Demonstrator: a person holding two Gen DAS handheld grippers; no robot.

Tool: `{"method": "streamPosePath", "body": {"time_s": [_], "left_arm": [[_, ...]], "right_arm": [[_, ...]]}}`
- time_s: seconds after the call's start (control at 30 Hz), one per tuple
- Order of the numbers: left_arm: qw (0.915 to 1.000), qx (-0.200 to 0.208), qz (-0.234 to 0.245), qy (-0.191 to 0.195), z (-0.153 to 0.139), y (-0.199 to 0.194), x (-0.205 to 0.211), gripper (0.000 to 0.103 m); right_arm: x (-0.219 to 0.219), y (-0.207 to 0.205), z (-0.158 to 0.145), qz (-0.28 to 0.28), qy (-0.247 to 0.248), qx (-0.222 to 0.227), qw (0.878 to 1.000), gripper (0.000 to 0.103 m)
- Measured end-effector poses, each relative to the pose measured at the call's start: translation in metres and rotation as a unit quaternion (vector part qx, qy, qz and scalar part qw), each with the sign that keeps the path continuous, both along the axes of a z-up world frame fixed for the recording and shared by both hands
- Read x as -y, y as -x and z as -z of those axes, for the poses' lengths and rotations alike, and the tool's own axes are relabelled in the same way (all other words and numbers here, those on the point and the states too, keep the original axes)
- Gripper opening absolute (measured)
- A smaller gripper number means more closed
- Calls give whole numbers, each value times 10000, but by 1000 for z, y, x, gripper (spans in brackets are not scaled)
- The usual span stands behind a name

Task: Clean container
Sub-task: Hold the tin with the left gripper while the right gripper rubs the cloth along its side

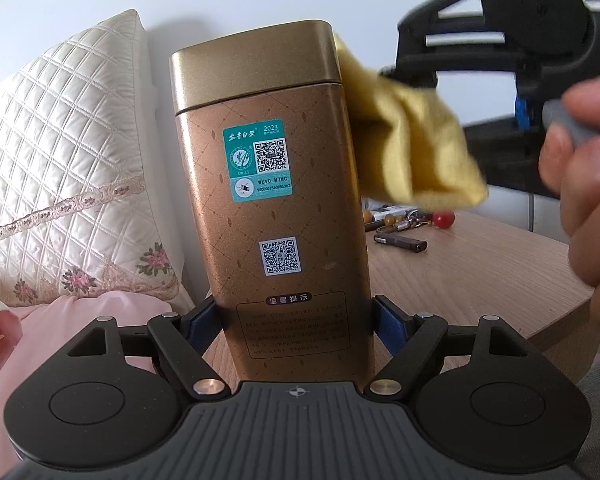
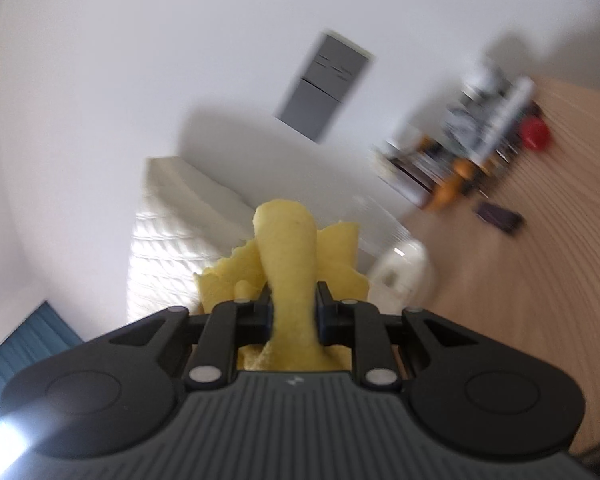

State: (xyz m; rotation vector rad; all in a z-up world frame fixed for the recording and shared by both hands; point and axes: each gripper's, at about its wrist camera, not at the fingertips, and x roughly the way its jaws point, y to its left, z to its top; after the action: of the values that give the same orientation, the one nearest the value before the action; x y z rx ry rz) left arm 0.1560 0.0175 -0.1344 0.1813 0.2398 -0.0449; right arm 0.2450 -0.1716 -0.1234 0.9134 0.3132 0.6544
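My left gripper [image 1: 296,320] is clamped on the lower part of the tall gold-bronze rectangular metal tin [image 1: 276,208], holding it upright over the near edge of the light wooden table [image 1: 480,272]. On its facing side I read a teal sticker with "2023", a QR code and "WUVO M7WC" over a long number; below sits a second QR code, then a boxed notice headed "温馨提示", its small print too fine to read. Up at the tin's top right shoulder, my right gripper [image 2: 293,312] is pinched tight on the crumpled yellow cloth [image 1: 412,136], which touches the lid's side. I'd judge wiping is mid-way: this labelled face shows no cloth on it yet. Beyond, a quilted cream pillow [image 1: 60,160].
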Motion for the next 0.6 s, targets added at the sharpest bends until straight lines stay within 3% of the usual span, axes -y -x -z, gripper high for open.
{"method": "streamPosePath", "body": {"time_s": [0.07,0.27,0.33,0.6], "left_arm": [[10000,10,-8,18,0,1,1,82],[10000,21,-24,23,1,2,3,82],[10000,21,-25,19,1,2,3,82],[10000,15,-32,17,1,4,5,82]], "right_arm": [[1,-1,1,-32,-10,14,10000,22],[1,-9,39,-42,86,-814,9966,22],[1,-9,41,-29,96,-868,9962,22],[-1,-4,5,-3,-143,-190,9997,22]]}}
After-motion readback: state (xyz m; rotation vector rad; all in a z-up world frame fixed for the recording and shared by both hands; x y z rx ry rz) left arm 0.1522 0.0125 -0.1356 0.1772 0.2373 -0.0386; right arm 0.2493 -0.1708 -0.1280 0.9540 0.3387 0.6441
